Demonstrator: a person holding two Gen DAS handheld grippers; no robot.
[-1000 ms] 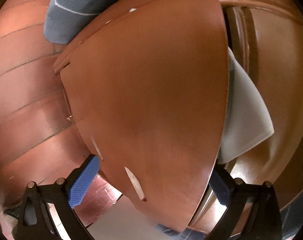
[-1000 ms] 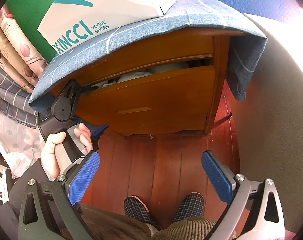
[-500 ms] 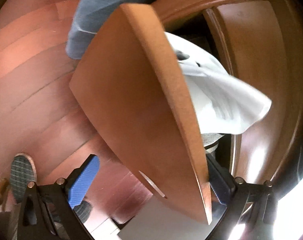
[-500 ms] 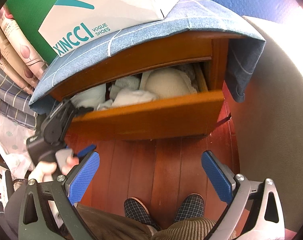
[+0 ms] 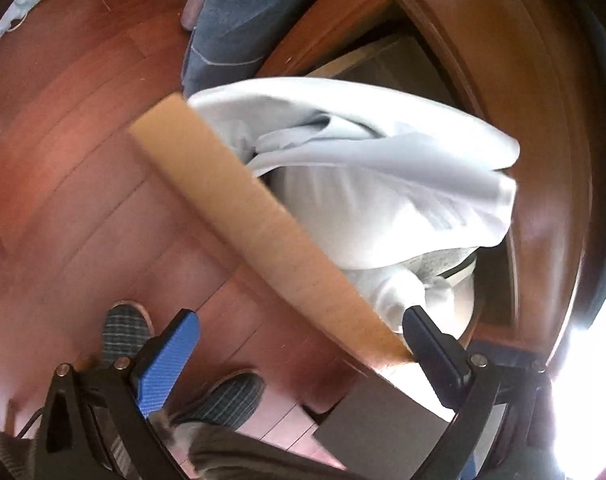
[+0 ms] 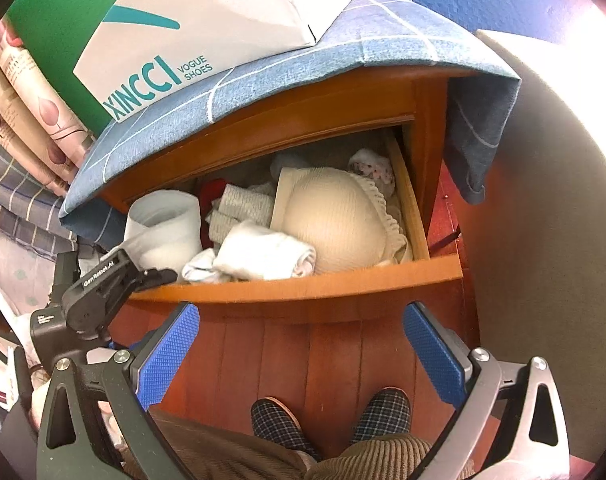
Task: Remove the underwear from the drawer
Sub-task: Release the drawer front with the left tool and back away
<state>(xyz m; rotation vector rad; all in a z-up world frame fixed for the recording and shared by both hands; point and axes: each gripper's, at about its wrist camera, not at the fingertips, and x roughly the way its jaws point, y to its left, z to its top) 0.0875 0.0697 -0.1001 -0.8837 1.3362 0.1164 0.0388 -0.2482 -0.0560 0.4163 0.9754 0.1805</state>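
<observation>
So the drawer (image 6: pixel 299 284) is pulled well out and the underwear (image 6: pixel 335 220) sits in its right half, tight against the side wall, white rolled stuff crowding its left. Plenty of bare floor (image 6: pixel 295 352) below the front edge. My right gripper (image 6: pixel 301 354) hangs there wide open, holding nothing. My left gripper (image 5: pixel 299 354) is spread wide too, straddling the drawer's front board at the left corner, one finger inside against white cloth (image 5: pixel 383 200).
</observation>
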